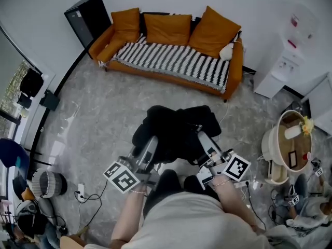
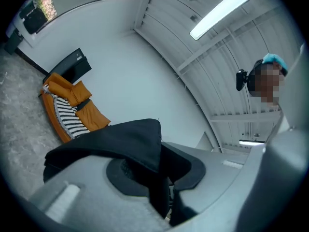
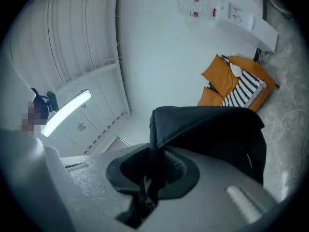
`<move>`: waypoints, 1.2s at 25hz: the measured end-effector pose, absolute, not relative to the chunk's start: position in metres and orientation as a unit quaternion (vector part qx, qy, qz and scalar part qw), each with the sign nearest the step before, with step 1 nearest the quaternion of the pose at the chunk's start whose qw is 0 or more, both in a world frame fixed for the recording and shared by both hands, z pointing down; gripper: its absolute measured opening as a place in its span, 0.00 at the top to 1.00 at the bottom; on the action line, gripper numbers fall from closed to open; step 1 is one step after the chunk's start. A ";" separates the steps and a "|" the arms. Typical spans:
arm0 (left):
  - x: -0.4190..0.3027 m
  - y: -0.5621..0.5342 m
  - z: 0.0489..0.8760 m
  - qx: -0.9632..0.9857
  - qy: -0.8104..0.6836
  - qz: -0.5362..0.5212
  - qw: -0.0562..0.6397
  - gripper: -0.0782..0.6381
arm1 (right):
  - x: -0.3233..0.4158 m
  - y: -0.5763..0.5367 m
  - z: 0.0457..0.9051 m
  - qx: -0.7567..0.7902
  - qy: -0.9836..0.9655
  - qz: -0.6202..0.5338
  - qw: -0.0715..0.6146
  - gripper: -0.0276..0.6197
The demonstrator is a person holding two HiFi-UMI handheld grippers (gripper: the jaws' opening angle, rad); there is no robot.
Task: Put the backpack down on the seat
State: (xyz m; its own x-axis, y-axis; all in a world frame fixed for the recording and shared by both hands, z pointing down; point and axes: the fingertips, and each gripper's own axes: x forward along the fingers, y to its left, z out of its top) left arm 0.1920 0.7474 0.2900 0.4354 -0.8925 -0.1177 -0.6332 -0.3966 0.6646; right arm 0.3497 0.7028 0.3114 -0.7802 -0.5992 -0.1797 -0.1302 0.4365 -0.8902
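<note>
Grey floor (image 1: 93, 113) is stretching between the person and the sofa (image 1: 104, 43). Nearest, the left gripper (image 1: 149, 148) and the right gripper (image 1: 204, 139) are each pinching black fabric of the backpack (image 1: 176, 126), holding it up well short of the sofa. Carrying is under way; lowering onto the seat (image 1: 171, 61) is remaining. Its long axis is apparently running parallel to the sofa front; its top end is not showing.

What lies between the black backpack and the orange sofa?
Only bare grey marbled floor separates the black fabric backpack from the orange sofa, as the head view shows.
</note>
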 end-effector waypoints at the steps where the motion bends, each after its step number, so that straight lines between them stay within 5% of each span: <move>1: 0.191 0.745 0.291 0.801 -0.477 -0.236 0.276 0.78 | 0.347 0.701 0.313 -0.223 0.812 -0.482 0.243 0.89; 30: -0.038 0.487 0.308 0.797 -0.454 -0.259 0.303 0.78 | 0.124 0.435 0.319 -0.258 0.815 -0.456 0.247 0.89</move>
State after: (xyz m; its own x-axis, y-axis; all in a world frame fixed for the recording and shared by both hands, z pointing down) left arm -0.0379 0.4875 0.3078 0.4541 -0.8803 -0.1374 -0.5665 -0.4043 0.7181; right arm 0.1239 0.4346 0.3193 -0.7443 -0.6463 -0.1679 -0.1948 0.4507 -0.8712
